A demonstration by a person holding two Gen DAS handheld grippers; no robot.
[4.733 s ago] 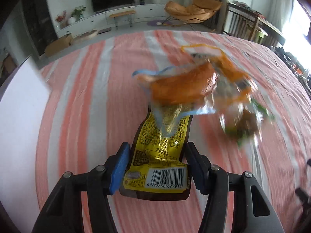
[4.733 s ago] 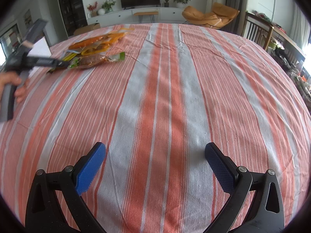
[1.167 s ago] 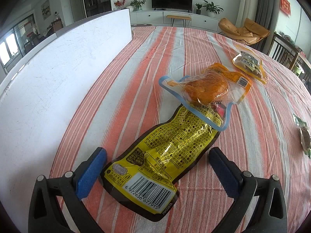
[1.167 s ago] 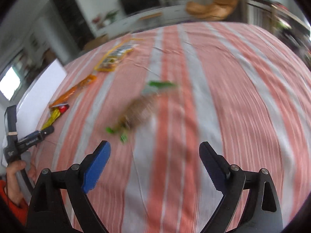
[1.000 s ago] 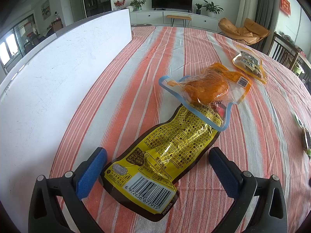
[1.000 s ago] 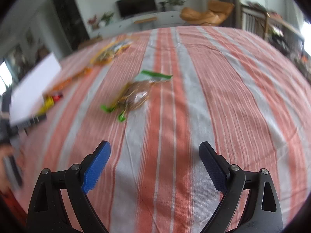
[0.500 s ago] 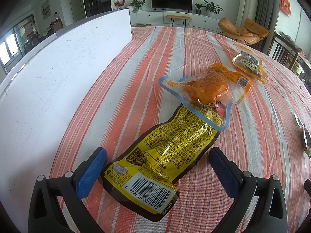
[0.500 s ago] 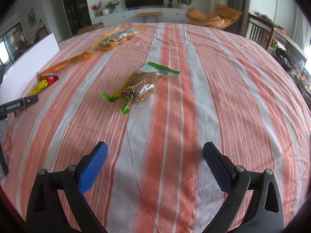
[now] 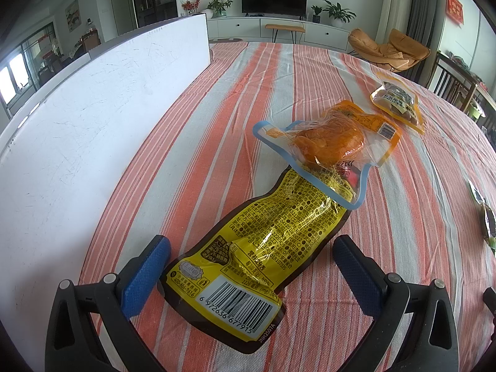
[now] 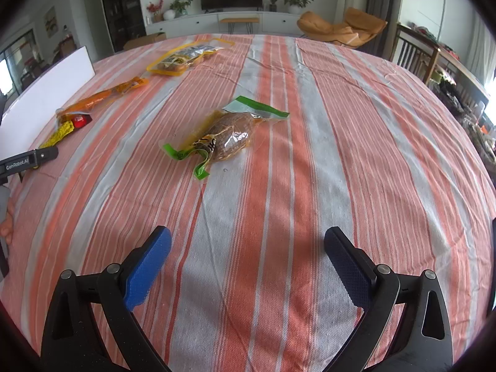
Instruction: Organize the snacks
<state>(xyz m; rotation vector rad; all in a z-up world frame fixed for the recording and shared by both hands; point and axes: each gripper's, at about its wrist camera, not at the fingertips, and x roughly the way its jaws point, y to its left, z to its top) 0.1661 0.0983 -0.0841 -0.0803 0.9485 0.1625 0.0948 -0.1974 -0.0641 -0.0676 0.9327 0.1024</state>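
A yellow snack packet (image 9: 248,248) with a barcode lies flat on the striped cloth between the fingers of my left gripper (image 9: 251,245), which is open; its pads stand clear of the packet's sides. An orange snack in a clear blue-edged pack (image 9: 328,142) rests on the packet's far end. In the right wrist view a green-edged pack with a brown snack (image 10: 229,136) lies mid-table, some way ahead of my right gripper (image 10: 248,235), which is open with only cloth between its fingers. A yellow-edged packet (image 9: 396,102) lies farther back.
A white board (image 9: 93,124) stands upright along the left side of the table. The right wrist view shows the left gripper's body (image 10: 28,161) and a hand (image 10: 6,223) at the left edge. Chairs (image 10: 415,52) stand beyond the far right of the table.
The left gripper, earlier shut on the lifted yellow packet, now stands open and still around it on the cloth. The right view has swung and steadied on the green-edged pack; its jaws widened slightly.
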